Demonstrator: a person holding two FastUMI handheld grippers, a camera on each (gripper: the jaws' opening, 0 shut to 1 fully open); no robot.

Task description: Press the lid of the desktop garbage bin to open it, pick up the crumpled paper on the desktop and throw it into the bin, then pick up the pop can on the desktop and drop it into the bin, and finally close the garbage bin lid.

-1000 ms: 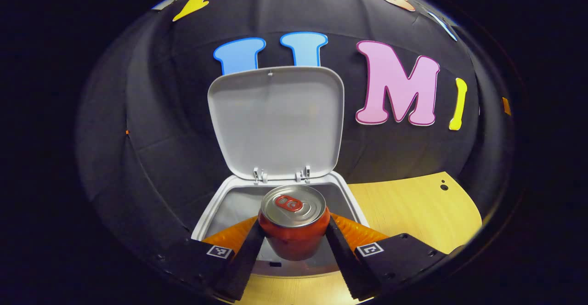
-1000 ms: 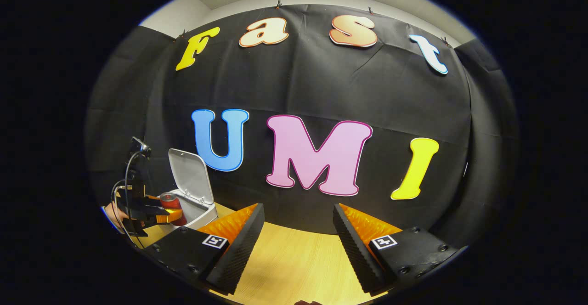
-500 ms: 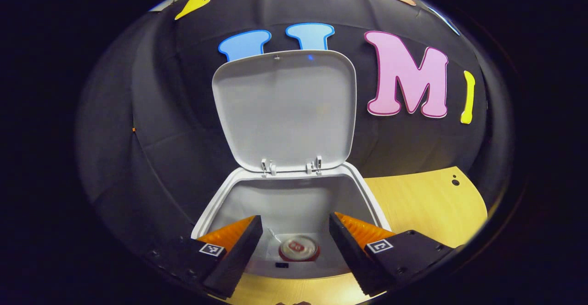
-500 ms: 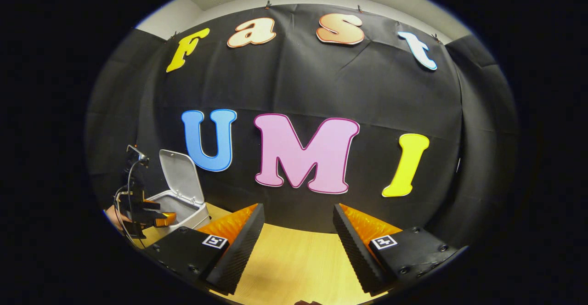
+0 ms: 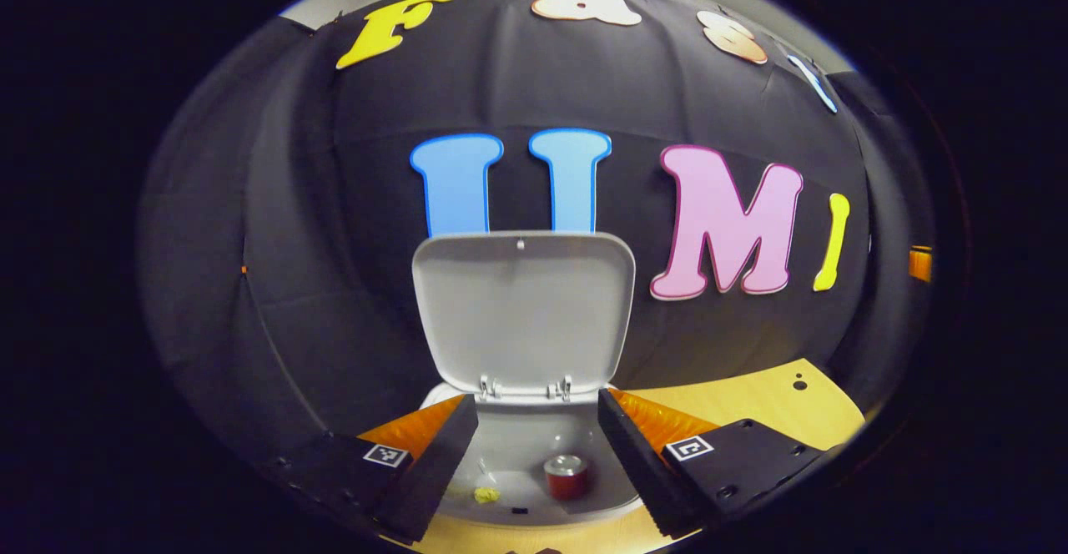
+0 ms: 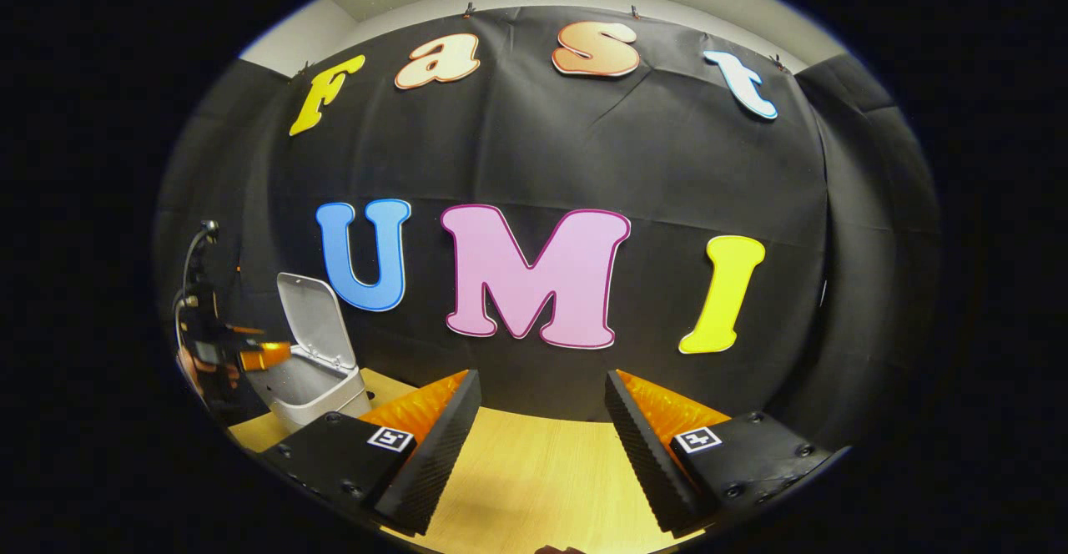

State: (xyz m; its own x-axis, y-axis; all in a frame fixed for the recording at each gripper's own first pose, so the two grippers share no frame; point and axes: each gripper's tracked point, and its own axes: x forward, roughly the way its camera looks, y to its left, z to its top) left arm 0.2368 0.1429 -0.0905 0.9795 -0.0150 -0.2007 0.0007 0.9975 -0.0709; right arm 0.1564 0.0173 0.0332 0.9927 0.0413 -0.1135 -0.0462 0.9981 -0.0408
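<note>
In the left gripper view the garbage bin (image 5: 534,470) sits open, and everything lines up around it: inside, toward its left, the yellowish crumpled paper (image 5: 486,495) lies on the bottom; to the right of that the red pop can (image 5: 566,475) stands upright, also on the bin's floor. The lid (image 5: 523,312) stands raised behind the opening. The left hand-held gripper (image 5: 534,462) hovers above the bin, jaws wide, holding nothing. Right of the bin, bare wooden table (image 5: 751,400). In the right gripper view, well right of the bin, the right hand-held gripper (image 6: 541,445) hangs over the table, jaws spread, empty.
</note>
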